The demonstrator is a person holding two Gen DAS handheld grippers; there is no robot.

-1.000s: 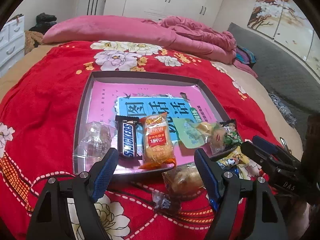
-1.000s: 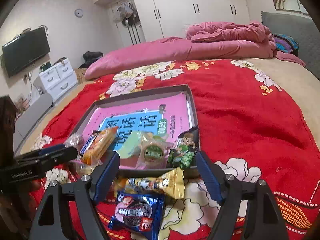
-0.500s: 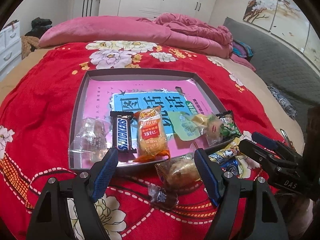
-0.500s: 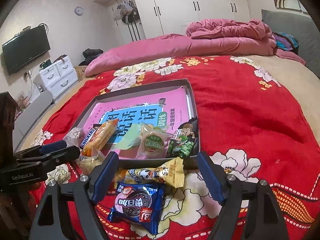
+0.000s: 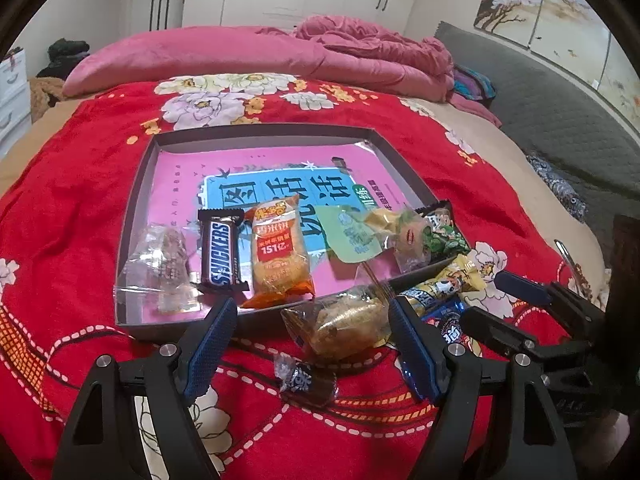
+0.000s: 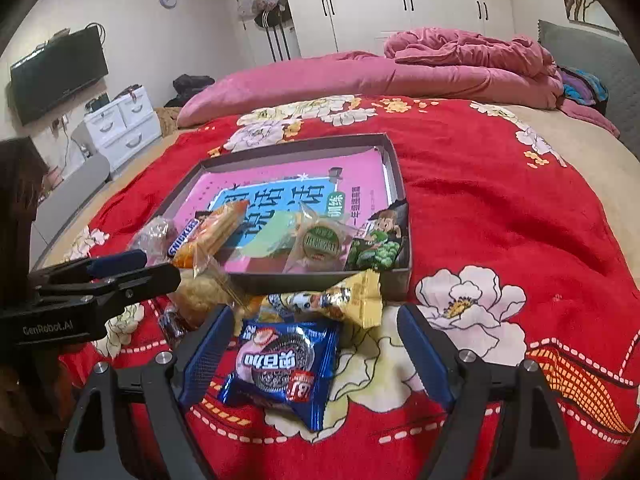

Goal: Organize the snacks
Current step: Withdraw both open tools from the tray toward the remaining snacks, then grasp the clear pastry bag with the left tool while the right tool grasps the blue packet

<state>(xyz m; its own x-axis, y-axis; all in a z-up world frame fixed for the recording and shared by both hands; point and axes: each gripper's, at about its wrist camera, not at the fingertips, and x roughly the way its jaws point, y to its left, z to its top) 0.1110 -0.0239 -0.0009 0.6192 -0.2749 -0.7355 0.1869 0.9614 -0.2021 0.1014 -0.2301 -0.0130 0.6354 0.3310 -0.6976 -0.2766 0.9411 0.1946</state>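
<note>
A dark shallow tray (image 5: 136, 216) on the red bedspread holds a pink book, with a Snickers bar (image 5: 219, 252), an orange cake pack (image 5: 278, 252) and several other snacks along its near edge. My left gripper (image 5: 312, 346) is open just in front of the tray, with a clear-wrapped pastry (image 5: 336, 326) lying between its blue fingers, not pressed. A small dark candy (image 5: 304, 380) lies nearer. My right gripper (image 6: 316, 346) is open and its jaws are opening, a blue Oreo pack (image 6: 280, 364) lying loose between them. A yellow snack pack (image 6: 332, 300) sits just beyond it.
The red floral bedspread (image 6: 500, 220) stretches free to the right of the tray (image 6: 396, 168). Pink pillow and quilt (image 5: 280, 56) lie at the far end of the bed. The left gripper (image 6: 116, 272) reaches in from the left in the right wrist view.
The right gripper's fingers have spread a little wider around the Oreo pack, which now sits higher in its view. The left gripper stays open over the pastry.
</note>
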